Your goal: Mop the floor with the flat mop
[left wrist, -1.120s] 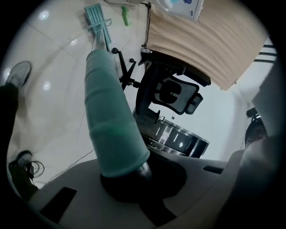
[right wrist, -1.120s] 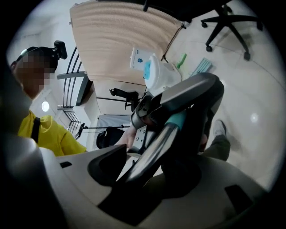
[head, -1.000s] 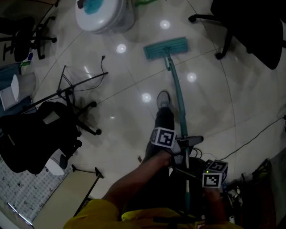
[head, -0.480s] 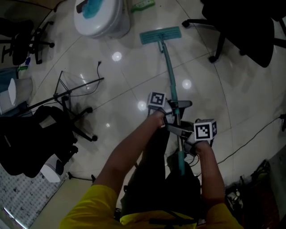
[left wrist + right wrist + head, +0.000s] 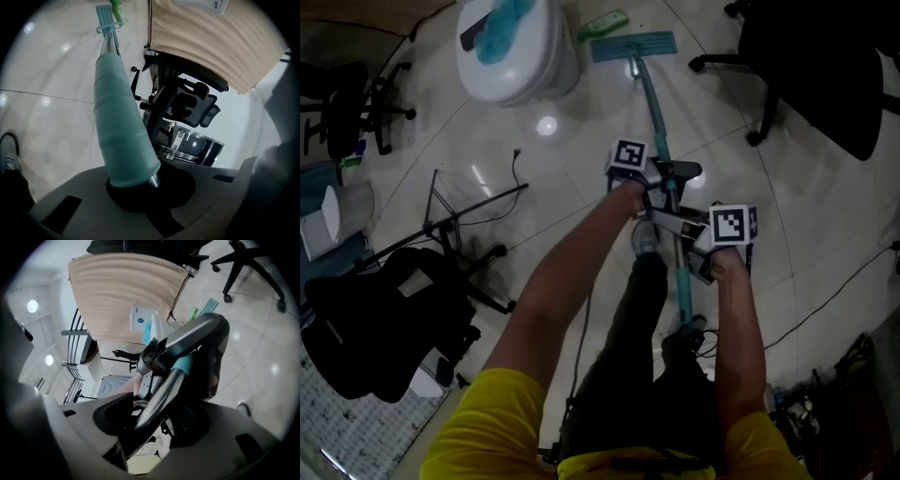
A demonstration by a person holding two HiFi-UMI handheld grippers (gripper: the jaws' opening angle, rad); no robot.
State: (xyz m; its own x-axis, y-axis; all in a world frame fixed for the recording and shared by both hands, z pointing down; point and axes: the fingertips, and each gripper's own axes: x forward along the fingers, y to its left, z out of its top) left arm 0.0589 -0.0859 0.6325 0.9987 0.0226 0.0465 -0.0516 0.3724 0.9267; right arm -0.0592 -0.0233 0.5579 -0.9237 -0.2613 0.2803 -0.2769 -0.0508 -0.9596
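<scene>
The flat mop has a teal head (image 5: 633,44) lying flat on the glossy tiles at the far end, beside a white bucket. Its teal handle (image 5: 661,141) runs back towards me. My left gripper (image 5: 667,187) is shut on the handle's teal grip (image 5: 119,122), with the mop head (image 5: 107,16) far ahead of it. Just behind, my right gripper (image 5: 680,225) is shut on the handle's metal shaft (image 5: 159,394); the left gripper (image 5: 187,348) shows right in front of it.
A white bucket (image 5: 511,42) with a teal cloth and a green bottle (image 5: 602,23) lie by the mop head. A black office chair (image 5: 806,66) stands far right. A folding stand (image 5: 469,187) and a black bag (image 5: 375,309) are at left, and a cable (image 5: 834,291) at right. My shoe (image 5: 645,234) is under the handle.
Both grippers have pushed the mop forward and sunk lower. The mop head slid away across the tiles to beside the bucket and green bottle. One foot stepped forward.
</scene>
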